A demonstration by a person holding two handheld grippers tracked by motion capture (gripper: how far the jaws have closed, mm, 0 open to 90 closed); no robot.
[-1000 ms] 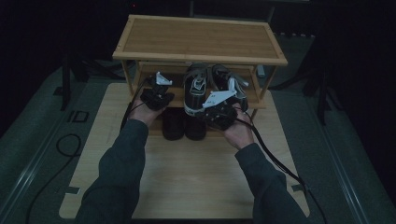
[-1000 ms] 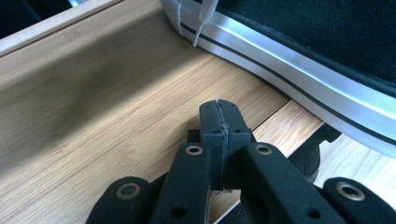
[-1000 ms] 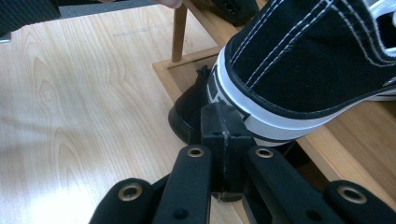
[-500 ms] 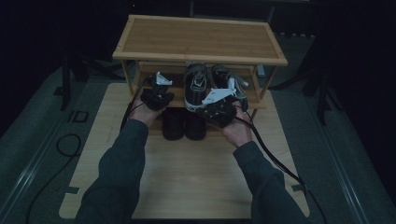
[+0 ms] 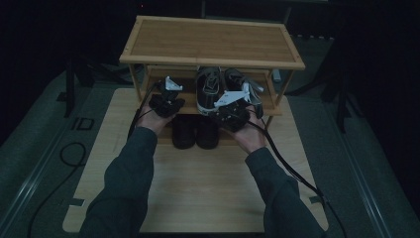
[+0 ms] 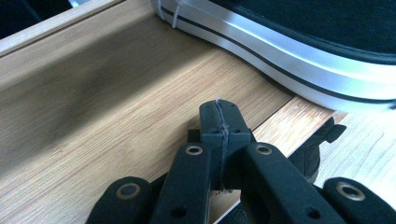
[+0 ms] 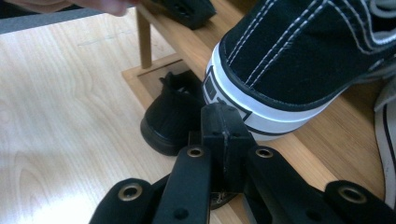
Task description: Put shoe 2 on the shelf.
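Setting: dim room, pale wooden table (image 5: 198, 193), bamboo shoe rack (image 5: 213, 42) at its far side.
Left gripper (image 6: 219, 114): jaws pressed together, empty, over the rack's lower shelf (image 6: 107, 93).
Right gripper (image 7: 223, 122): jaws pressed together, empty, just near the heel of the black sneaker (image 7: 299, 51).
Sneaker: on the lower shelf, right of centre.
Black shoes (image 5: 195, 131): on the table under the shelf.

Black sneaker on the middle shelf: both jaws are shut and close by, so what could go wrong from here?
1. The right gripper sits shut at the heel of the black sneaker, which overhangs the shelf edge; a nudge might tip it off.
2. It could land on the black shoes below.
3. The left gripper, also shut, is low over the shelf and may scrape it.
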